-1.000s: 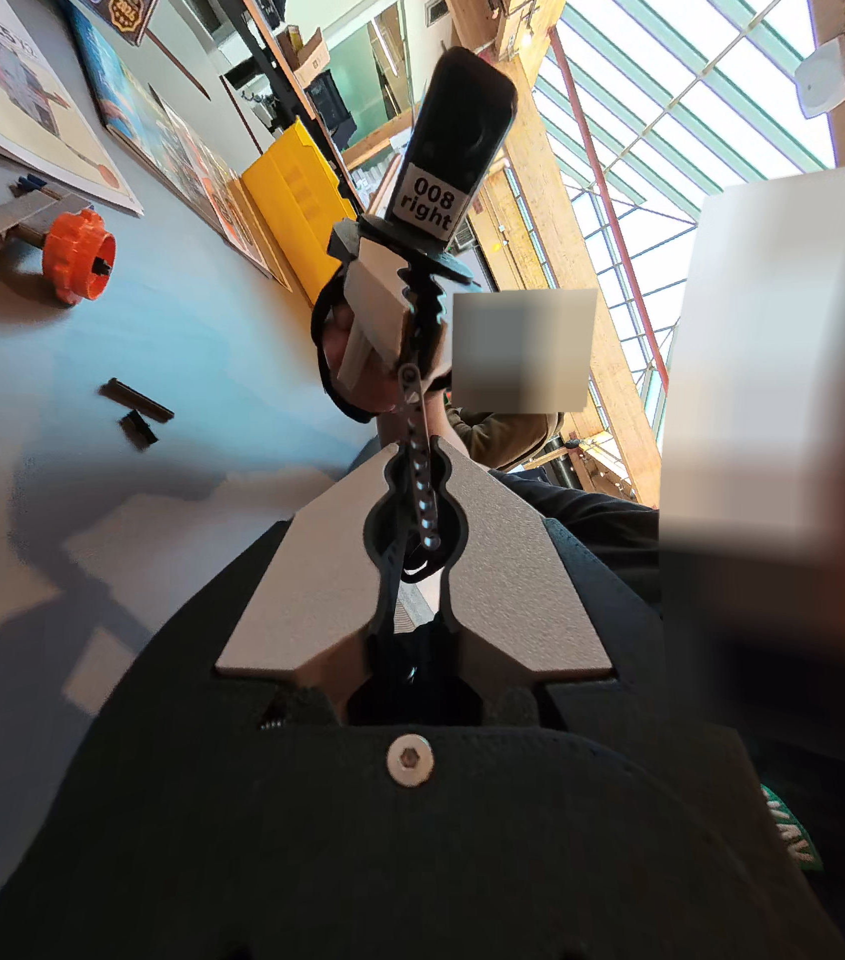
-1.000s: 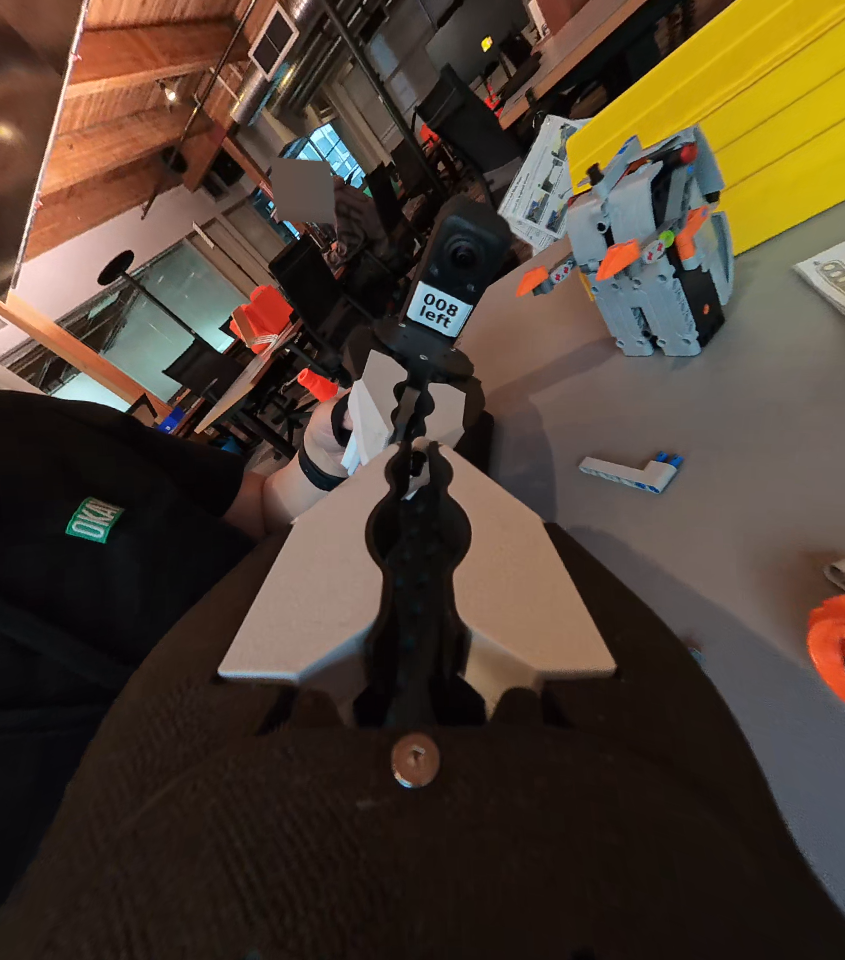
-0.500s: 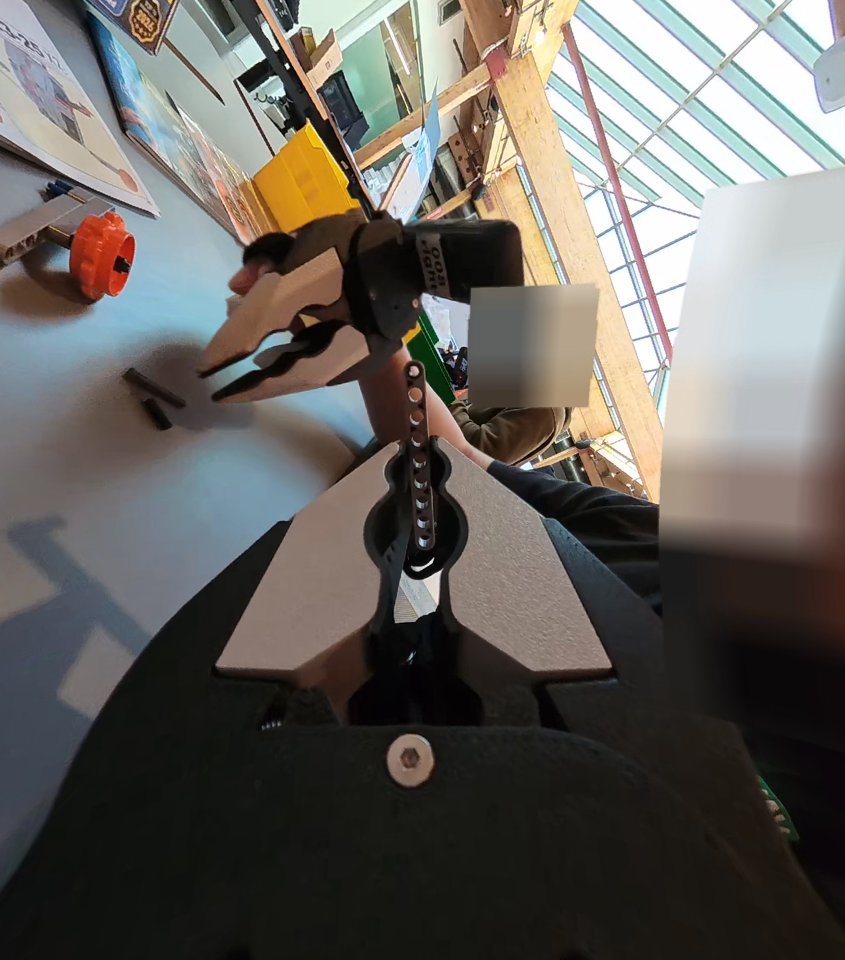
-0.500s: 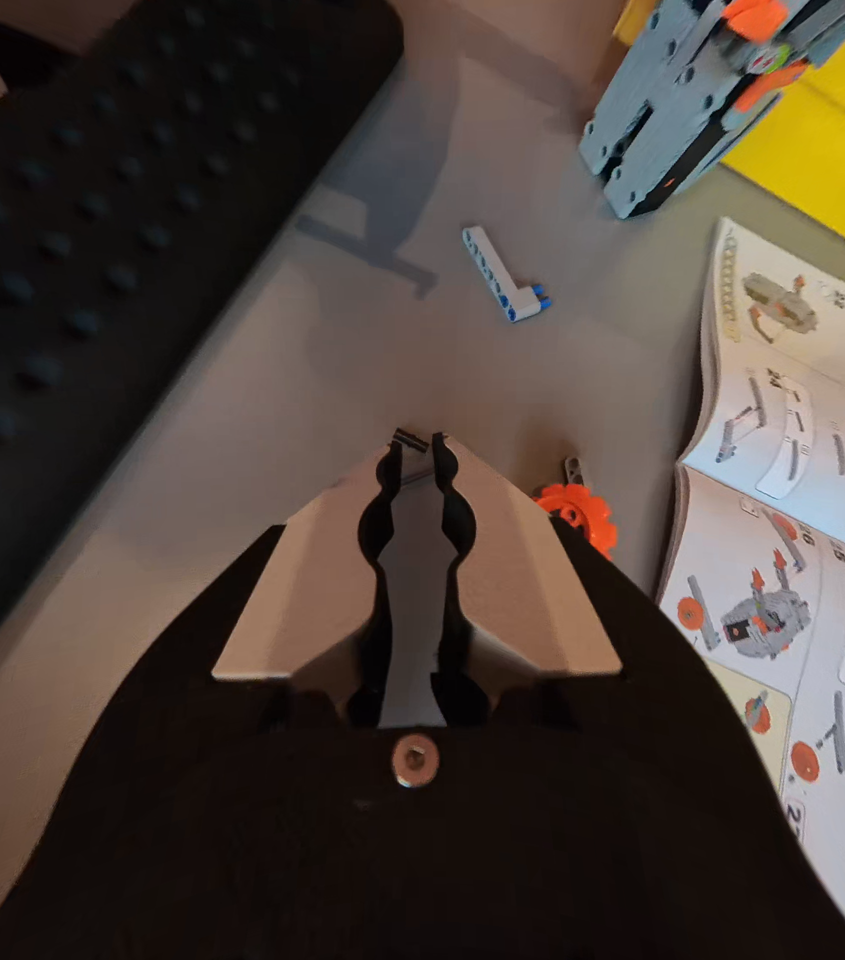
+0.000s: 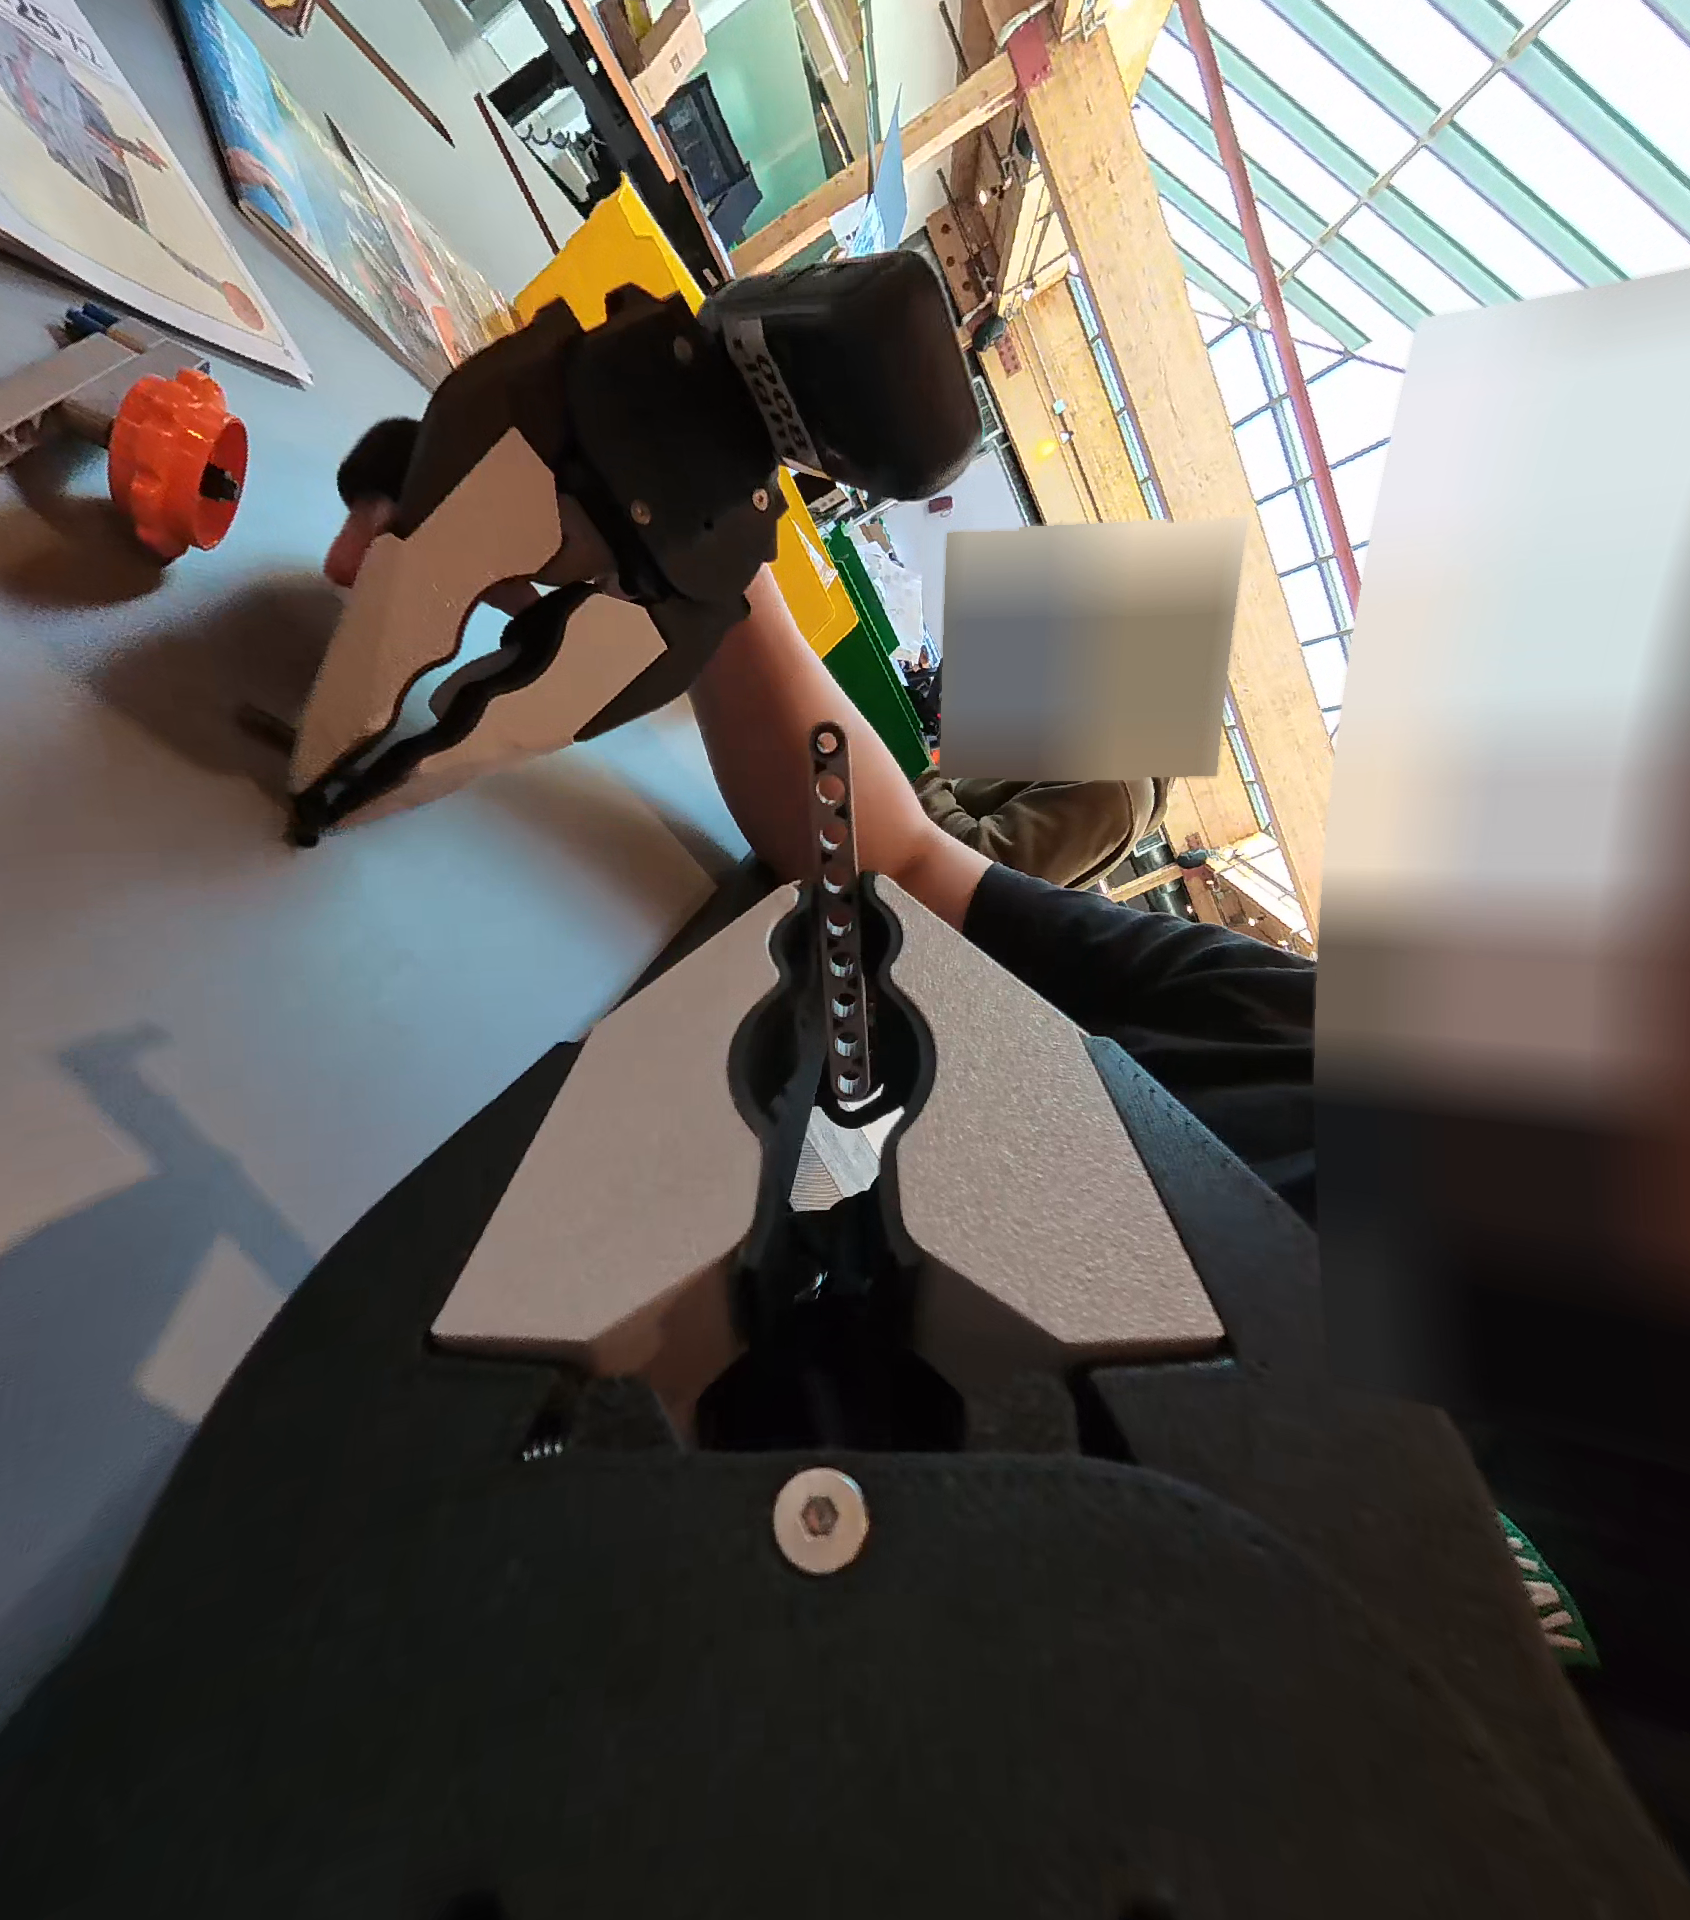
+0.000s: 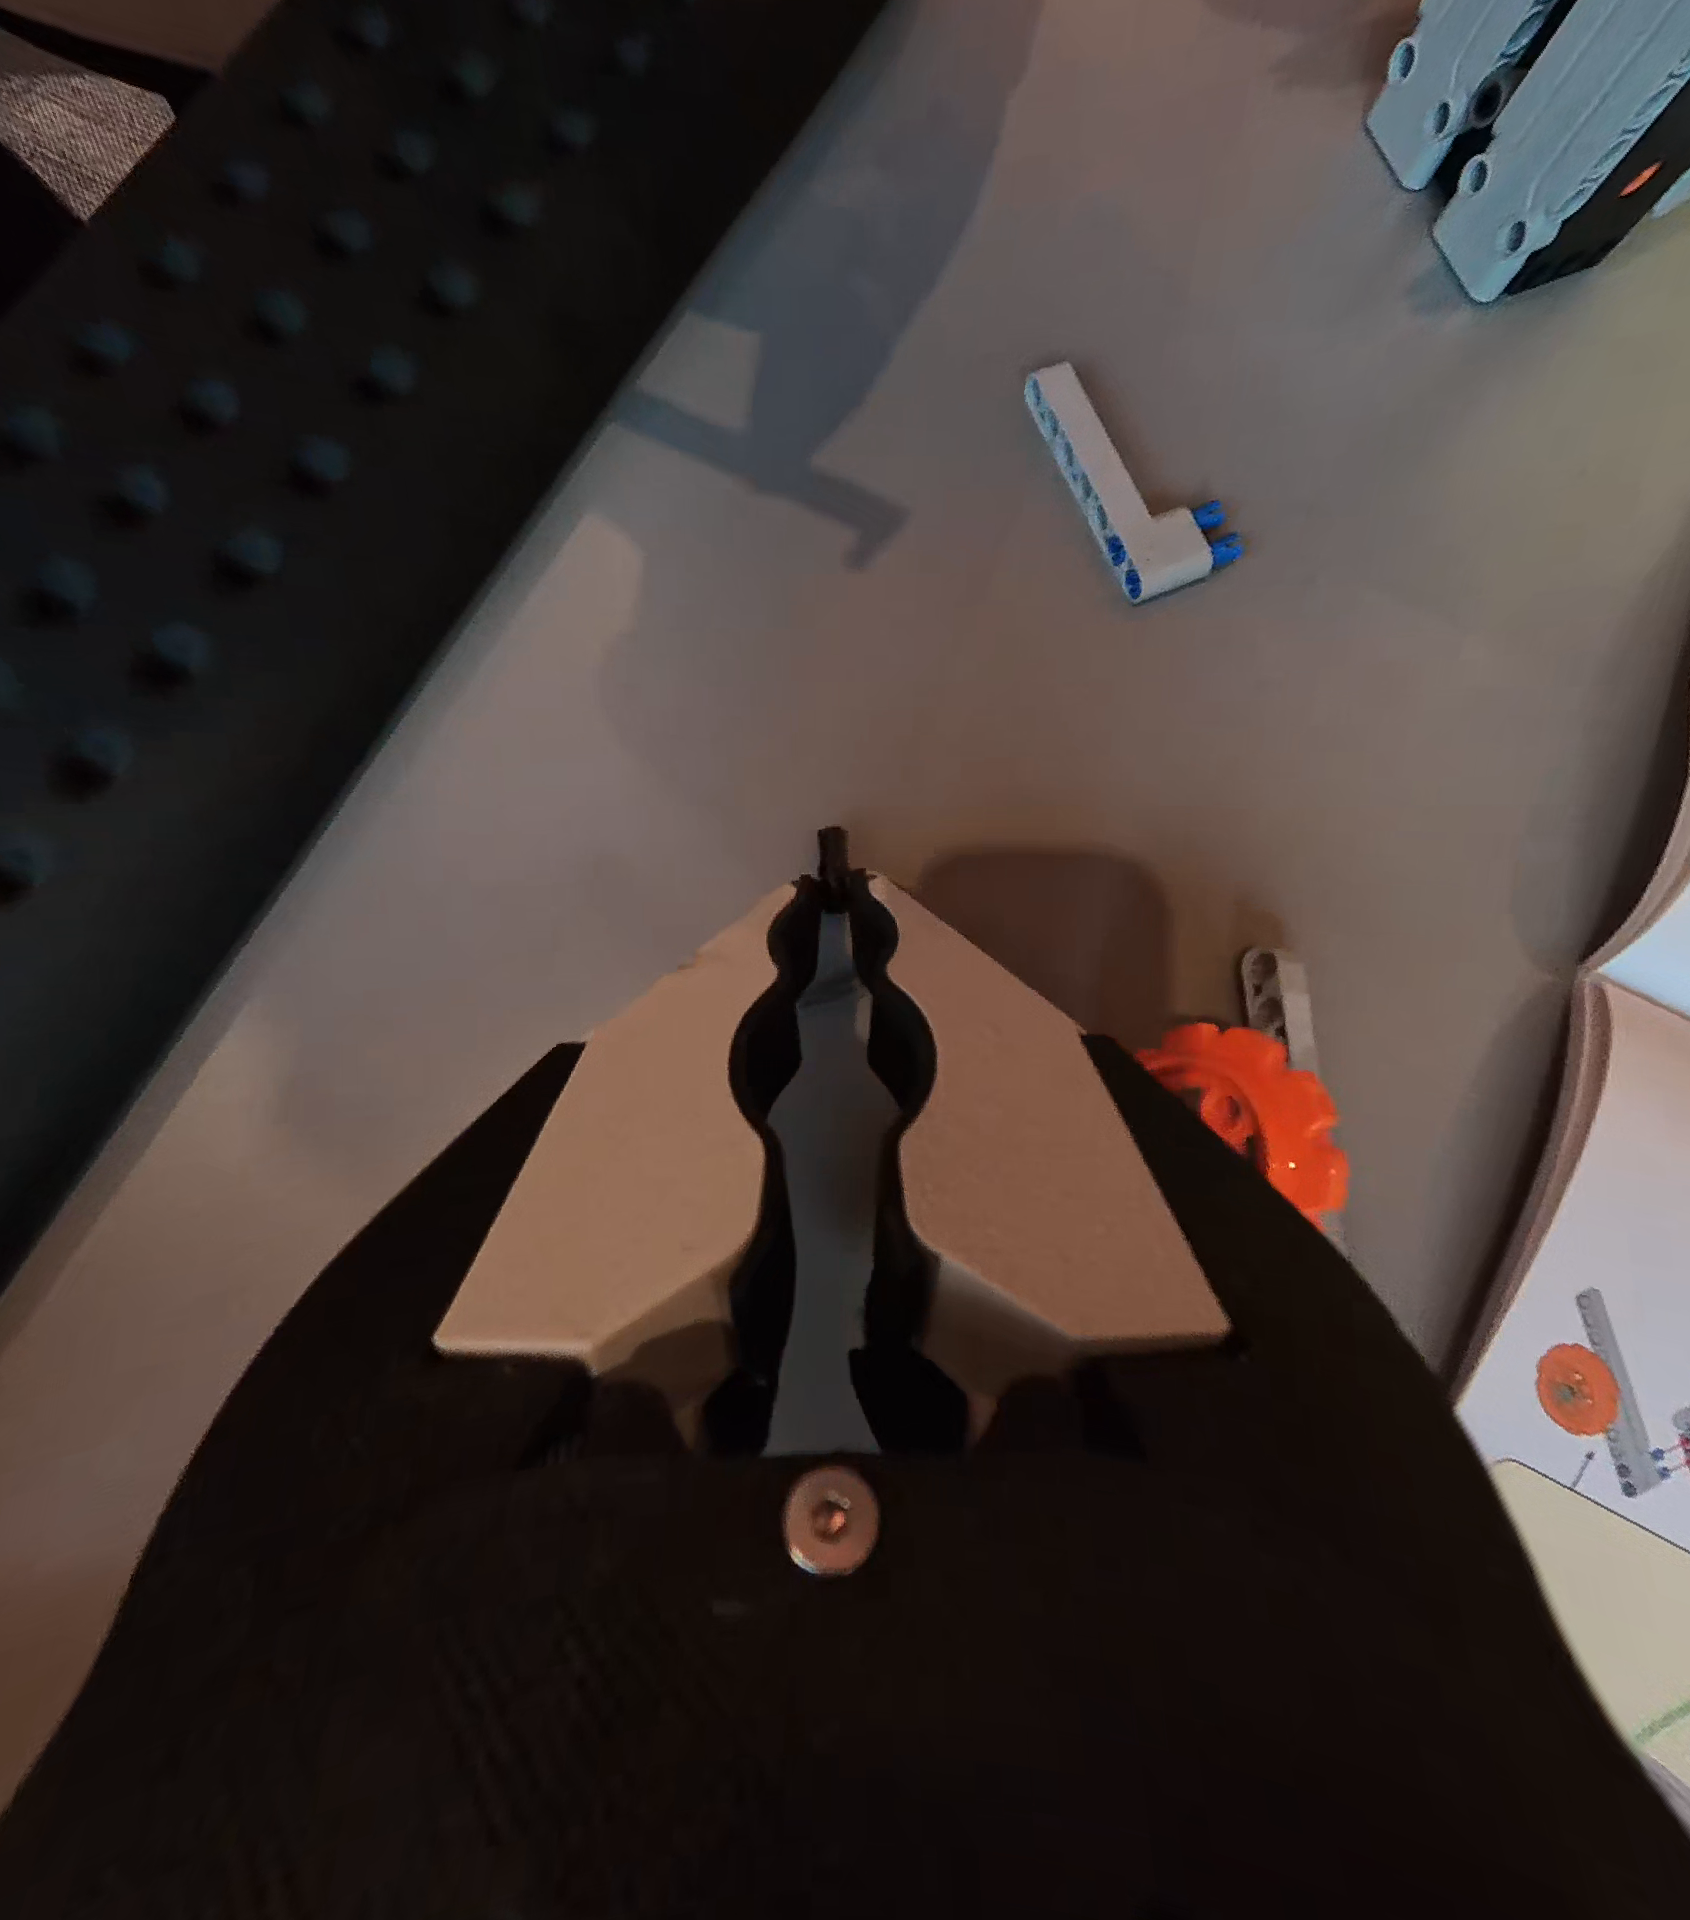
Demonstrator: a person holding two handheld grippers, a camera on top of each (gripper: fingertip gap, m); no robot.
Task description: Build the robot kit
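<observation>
Now your left gripper [image 5: 833, 904] clamps a black holed beam [image 5: 839, 914] pointing lengthwise away; your right gripper [image 6: 833, 894] pinches a small black pin [image 6: 833, 850] on open grey table [image 6: 612, 727].

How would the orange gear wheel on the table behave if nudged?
The orange gear wheel looks like rigid plastic, so probably light and stiff. It stands on edge against a grey beam, so a nudge may well roll or topple it.

Daylight floods the left wrist view's upper right, glaring through a skylight [image 5: 1423, 208]; shadows fall across the grey table [image 5: 93, 987]. The right wrist view is dim, warm-toned, slightly blurred, with bent wide-angle edges.
</observation>
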